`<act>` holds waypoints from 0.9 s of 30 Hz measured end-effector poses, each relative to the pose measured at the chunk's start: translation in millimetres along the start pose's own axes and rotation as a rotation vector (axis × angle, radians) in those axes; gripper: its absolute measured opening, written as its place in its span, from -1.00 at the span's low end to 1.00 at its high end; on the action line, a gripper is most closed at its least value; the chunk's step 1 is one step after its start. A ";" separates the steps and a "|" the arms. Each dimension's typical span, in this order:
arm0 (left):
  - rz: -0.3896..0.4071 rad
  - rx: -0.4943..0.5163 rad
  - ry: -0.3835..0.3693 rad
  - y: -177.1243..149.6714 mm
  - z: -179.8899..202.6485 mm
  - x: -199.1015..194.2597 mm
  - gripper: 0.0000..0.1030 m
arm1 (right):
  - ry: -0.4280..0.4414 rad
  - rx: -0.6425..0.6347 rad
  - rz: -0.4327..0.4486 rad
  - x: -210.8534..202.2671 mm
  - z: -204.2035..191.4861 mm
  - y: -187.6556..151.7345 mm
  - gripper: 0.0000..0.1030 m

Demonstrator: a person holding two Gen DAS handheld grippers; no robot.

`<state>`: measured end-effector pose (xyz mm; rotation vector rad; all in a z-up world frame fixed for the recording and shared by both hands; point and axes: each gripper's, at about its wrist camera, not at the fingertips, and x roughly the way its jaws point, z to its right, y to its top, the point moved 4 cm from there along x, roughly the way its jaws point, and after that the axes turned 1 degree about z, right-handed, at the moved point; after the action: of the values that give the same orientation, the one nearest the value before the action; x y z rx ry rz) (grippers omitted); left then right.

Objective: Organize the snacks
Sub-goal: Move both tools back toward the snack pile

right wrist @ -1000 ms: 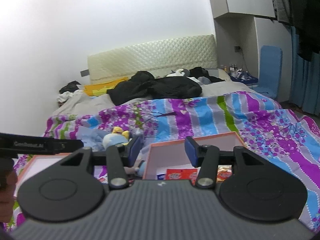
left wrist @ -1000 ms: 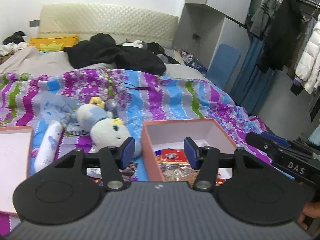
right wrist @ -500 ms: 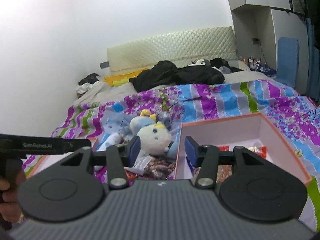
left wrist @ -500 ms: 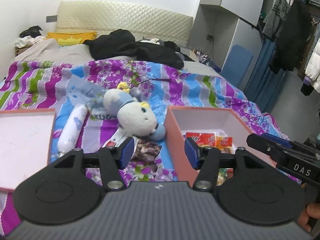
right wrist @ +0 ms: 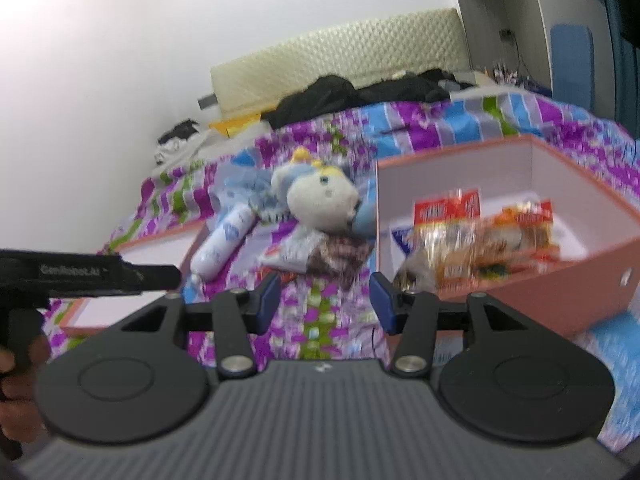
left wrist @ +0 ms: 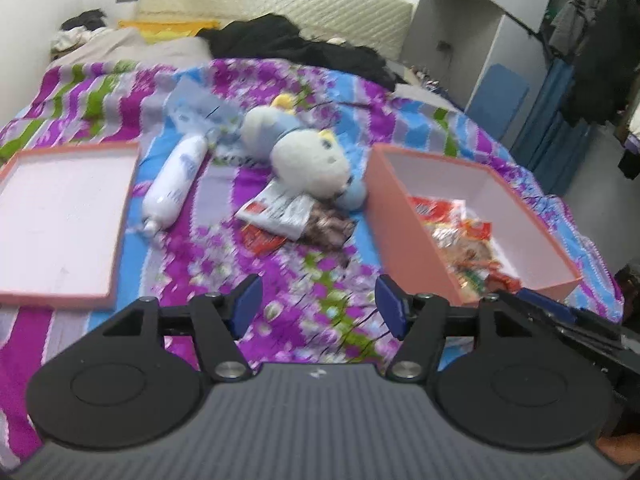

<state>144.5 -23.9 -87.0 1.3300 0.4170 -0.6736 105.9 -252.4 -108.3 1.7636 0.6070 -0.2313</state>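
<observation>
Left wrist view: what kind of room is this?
Most likely a bedroom: the work surface is a bed with a floral quilt and a padded headboard, and clothes hang on a rack at right.

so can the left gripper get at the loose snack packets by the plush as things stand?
Probably yes. The left gripper is open and empty, and only bare quilt lies between it and the snack packets. The plush toy sits partly on their far edge, but the near edge looks free.
</observation>
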 end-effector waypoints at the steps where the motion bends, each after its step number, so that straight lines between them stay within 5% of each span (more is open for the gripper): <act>1: -0.002 -0.002 0.008 -5.9 -4.5 0.3 0.32 | -0.003 0.004 -0.010 1.1 -1.9 -7.3 0.00; 14: -0.044 -0.011 0.057 -63.0 -53.5 27.8 0.49 | 0.003 -0.091 -0.086 12.2 -26.9 -57.9 0.00; 22: -0.091 -0.032 0.073 -65.9 -79.3 70.2 0.49 | -0.014 -0.161 -0.117 47.1 -47.7 -63.3 -0.02; 27: -0.120 -0.085 0.019 -55.3 -95.6 97.8 0.49 | -0.041 -0.214 -0.134 73.4 -58.2 -62.7 -0.03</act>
<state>189.9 43.5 -210.1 1.2392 0.5390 -0.7355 126.7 -166.4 -178.3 1.5113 0.6955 -0.2843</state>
